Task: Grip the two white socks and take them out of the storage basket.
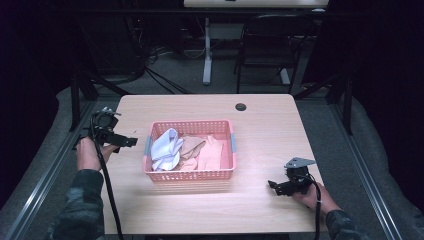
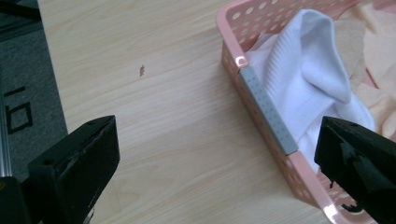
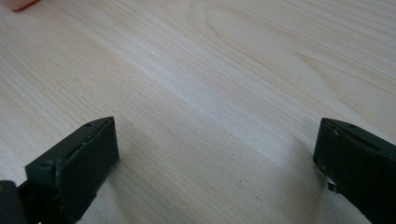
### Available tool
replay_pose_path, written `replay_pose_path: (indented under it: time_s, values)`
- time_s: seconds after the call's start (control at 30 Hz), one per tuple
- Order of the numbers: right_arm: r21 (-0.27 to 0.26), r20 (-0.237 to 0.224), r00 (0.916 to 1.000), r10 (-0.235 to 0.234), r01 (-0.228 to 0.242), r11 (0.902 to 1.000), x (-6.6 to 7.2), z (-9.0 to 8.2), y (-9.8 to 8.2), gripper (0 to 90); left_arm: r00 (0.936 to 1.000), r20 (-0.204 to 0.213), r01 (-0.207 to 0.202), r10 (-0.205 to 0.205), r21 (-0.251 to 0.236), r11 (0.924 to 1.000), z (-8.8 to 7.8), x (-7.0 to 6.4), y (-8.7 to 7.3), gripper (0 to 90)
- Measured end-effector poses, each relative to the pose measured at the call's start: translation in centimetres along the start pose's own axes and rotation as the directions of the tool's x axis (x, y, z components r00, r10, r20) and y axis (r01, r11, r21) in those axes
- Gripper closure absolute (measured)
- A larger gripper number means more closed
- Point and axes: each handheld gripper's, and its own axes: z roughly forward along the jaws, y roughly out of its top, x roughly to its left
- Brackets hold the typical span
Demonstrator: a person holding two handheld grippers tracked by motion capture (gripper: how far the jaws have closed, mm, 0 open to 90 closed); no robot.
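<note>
Nearest the lens in the left gripper view, two black jaws standing wide apart, nothing between them but bare wood of the counter (image 2: 154, 93). Left gripper (image 1: 120, 140) held in the left hand (image 1: 89, 152) at the counter's left edge, pointing toward the pink basket (image 1: 190, 175), just beside its left wall but not touching. Right jaw overlapping the basket's rim (image 2: 261, 116) in that view, a grey strip (image 2: 268, 112) running along the rim there.

Right gripper (image 1: 276, 187) low over the counter near its front right, in the right hand (image 1: 312, 195), jaws likewise wide apart with only pale wood grain (image 3: 210, 93) between. Well apart from the basket.

Basket at the counter's middle, perforated walls, upright. Inside: a white ribbed sock (image 2: 308, 88) bunched against the left wall, rising above the rim; beige and peach cloths (image 1: 205, 150) heaped beside it to the right.

Beyond the counter: a dark round hole (image 1: 241, 107) near its far edge, a black folding chair (image 1: 272, 45), a white table leg (image 1: 207, 50), cables on grey floor
</note>
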Motion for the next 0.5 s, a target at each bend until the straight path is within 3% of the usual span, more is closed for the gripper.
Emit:
replay_pose_path:
  time_s: [0.5]
  values:
    - [0.003,0.0,1.0,-0.002,0.002,1.0,0.0,0.0,0.0,0.0,0.9958,0.046,-0.08,0.079,0.014,0.9967,1.4,-3.2,4.4,0.0]
